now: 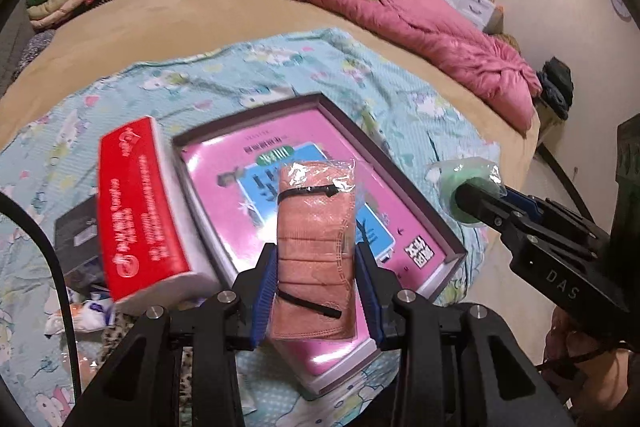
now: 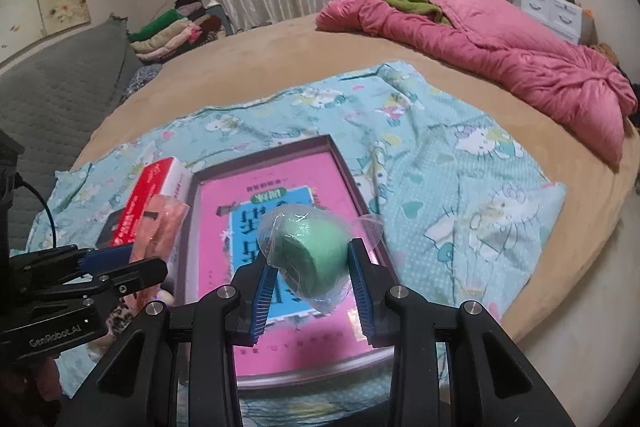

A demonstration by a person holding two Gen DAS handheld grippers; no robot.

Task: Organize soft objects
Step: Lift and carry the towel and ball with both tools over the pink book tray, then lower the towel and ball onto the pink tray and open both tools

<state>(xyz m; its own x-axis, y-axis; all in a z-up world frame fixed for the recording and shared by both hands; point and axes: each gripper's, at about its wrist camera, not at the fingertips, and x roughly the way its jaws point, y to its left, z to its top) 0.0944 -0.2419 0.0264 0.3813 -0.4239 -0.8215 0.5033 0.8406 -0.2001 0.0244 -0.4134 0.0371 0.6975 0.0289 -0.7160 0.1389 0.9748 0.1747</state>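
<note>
Tongs clamp peach bandage, raised above pink box.

A round tan bed carried a cartoon-print blue sheet, a crumpled pink quilt, and stacked folded clothes near the curtain side at its far edge.

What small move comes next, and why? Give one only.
Probably lower the left hand-held gripper and set its peach bandage pack into the pink box. The pack is gripped and held above the box's open interior, while the right hand-held gripper holds the green roll over it too.
</note>
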